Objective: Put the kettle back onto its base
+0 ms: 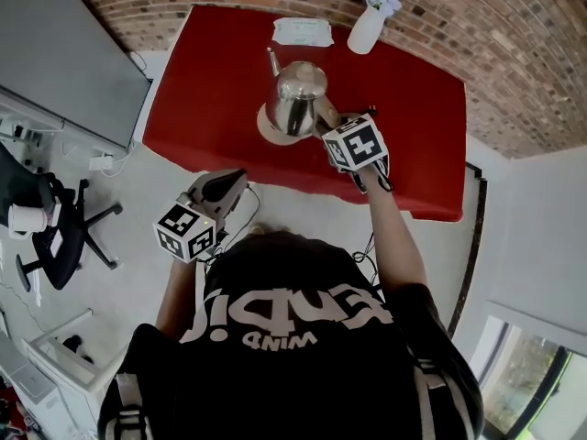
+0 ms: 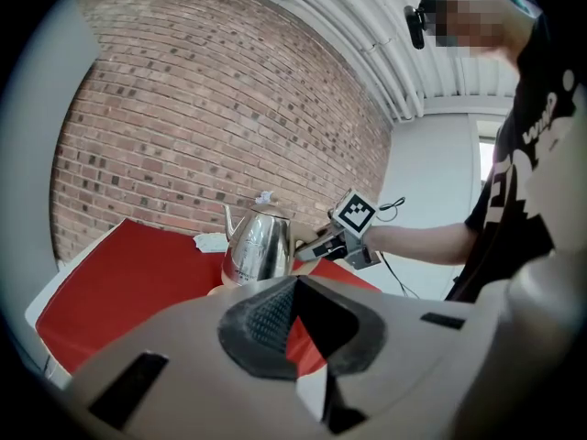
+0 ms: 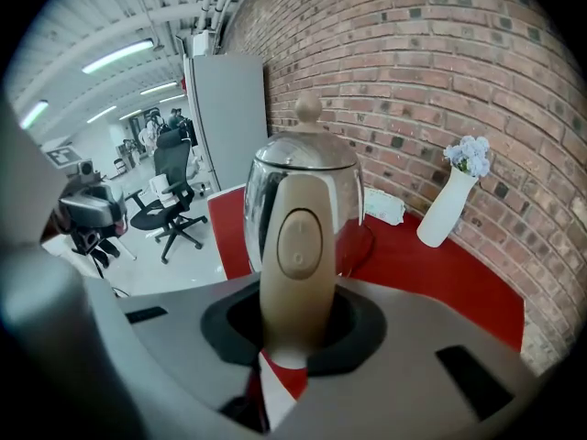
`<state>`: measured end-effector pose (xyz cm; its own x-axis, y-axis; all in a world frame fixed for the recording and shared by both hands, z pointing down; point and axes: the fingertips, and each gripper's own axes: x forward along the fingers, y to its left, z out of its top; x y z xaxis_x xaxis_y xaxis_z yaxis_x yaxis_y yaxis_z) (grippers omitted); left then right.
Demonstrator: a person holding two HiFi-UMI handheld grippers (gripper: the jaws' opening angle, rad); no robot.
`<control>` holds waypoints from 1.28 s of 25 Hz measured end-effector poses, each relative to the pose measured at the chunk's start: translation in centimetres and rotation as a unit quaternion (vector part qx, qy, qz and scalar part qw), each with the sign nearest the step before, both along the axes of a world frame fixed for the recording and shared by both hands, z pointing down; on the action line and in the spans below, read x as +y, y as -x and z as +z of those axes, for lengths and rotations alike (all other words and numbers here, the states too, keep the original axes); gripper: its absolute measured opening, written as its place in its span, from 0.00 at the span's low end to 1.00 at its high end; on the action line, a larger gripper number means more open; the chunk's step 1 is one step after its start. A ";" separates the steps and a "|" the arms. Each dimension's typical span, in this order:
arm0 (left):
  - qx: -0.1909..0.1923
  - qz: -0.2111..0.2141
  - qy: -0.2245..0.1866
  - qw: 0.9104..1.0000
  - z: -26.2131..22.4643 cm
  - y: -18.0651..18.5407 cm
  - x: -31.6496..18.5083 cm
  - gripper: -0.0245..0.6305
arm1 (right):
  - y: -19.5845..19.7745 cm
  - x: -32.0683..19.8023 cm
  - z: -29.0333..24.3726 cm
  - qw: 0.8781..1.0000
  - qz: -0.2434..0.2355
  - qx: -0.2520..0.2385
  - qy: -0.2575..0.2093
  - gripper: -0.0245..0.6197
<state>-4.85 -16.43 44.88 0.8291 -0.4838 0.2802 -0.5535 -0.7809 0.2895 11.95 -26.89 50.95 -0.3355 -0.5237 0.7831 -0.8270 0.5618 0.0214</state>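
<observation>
My right gripper is clamped narrowly on the handle of the kettle, which hangs over its base on the red table, perhaps not seated yet. My left gripper is closed and empty. Lowering and releasing are left.

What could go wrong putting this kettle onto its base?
The right gripper holds the kettle only by its handle, so it may tilt or slip. It may land off-centre on the base, which shows only as a rim beside it, and rock.
</observation>
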 end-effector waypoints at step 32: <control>-0.022 -0.022 0.014 0.999 1.0 1.9 0.8 0.05 | 1.7 -2.5 6.8 1.000 0.029 0.000 0.003 0.15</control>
<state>-6.70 -15.66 45.91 0.7942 -0.5102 0.3300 -0.5992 -0.7477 0.2861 10.22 -29.39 57.75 -0.3057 -0.5380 0.7855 -0.8579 0.5135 0.0179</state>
